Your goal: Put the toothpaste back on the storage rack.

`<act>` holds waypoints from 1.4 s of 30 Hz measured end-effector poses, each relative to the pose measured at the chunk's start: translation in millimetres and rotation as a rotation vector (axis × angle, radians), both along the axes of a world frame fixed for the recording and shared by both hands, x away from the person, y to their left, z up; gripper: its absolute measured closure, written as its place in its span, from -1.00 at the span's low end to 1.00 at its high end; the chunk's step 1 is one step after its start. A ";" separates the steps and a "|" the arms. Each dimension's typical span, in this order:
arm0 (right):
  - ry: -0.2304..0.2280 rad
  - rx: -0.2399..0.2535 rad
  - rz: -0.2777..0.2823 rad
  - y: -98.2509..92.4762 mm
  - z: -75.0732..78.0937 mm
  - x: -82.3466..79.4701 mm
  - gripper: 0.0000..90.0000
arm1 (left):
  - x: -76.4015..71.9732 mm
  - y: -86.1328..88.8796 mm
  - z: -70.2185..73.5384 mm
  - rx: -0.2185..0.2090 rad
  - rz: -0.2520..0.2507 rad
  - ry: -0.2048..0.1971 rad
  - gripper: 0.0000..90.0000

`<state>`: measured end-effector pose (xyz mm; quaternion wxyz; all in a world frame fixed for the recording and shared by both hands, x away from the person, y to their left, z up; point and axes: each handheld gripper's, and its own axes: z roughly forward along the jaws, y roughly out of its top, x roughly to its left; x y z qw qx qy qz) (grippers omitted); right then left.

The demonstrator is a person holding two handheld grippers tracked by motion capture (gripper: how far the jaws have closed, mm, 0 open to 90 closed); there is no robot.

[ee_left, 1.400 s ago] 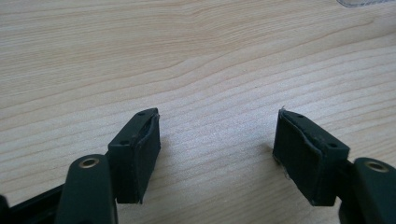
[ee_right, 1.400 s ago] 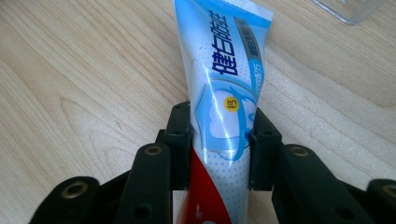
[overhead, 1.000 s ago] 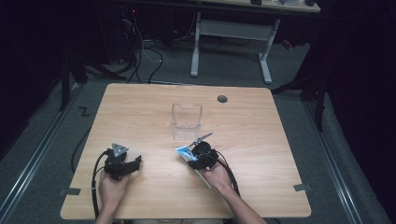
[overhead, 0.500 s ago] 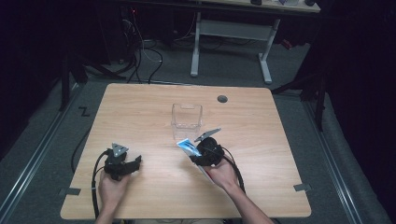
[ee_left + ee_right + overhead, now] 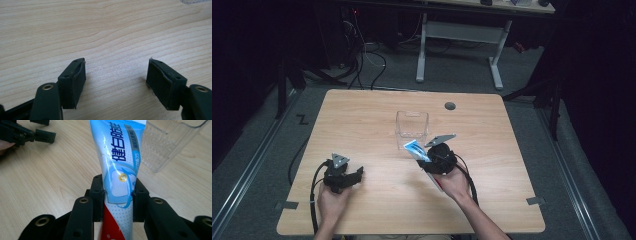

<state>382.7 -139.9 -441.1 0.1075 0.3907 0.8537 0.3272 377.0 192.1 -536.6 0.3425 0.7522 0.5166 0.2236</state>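
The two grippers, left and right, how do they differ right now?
The left gripper stands open with nothing but bare table between its jaws, while the right gripper is shut on a toothpaste tube. The left gripper sits low at the table's near left; the right gripper is held beside the clear container. Both are black, two-jawed and hand-held.

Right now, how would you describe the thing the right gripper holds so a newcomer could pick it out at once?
On the wooden table, find the clear plastic container near its middle. Just in front of it, the right gripper is shut on a toothpaste tube. It is light blue and white with Chinese lettering, the one coloured thing there.
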 end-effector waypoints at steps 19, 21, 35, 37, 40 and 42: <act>-0.064 0.021 -0.016 -5.6 18.5 4.4 0.53 | 0.0 0.5 0.2 -0.004 -0.001 0.003 -0.29; -0.078 0.029 -0.017 -6.0 21.2 5.1 0.52 | 0.0 0.6 0.2 -0.005 -0.001 0.003 -0.29; -0.121 0.070 -0.025 -9.0 41.9 13.1 0.52 | 0.1 0.7 0.1 -0.005 -0.001 0.002 -0.29; -0.125 0.080 -0.024 -9.2 45.1 15.7 0.52 | 0.1 0.8 0.1 -0.005 -0.001 0.002 -0.29; -0.126 0.086 -0.026 -9.0 47.3 17.3 0.52 | 0.1 0.9 0.1 -0.006 -0.001 0.002 -0.29; -0.133 0.094 -0.027 -7.8 50.4 19.0 0.52 | 0.2 1.0 0.1 -0.008 0.000 0.003 -0.29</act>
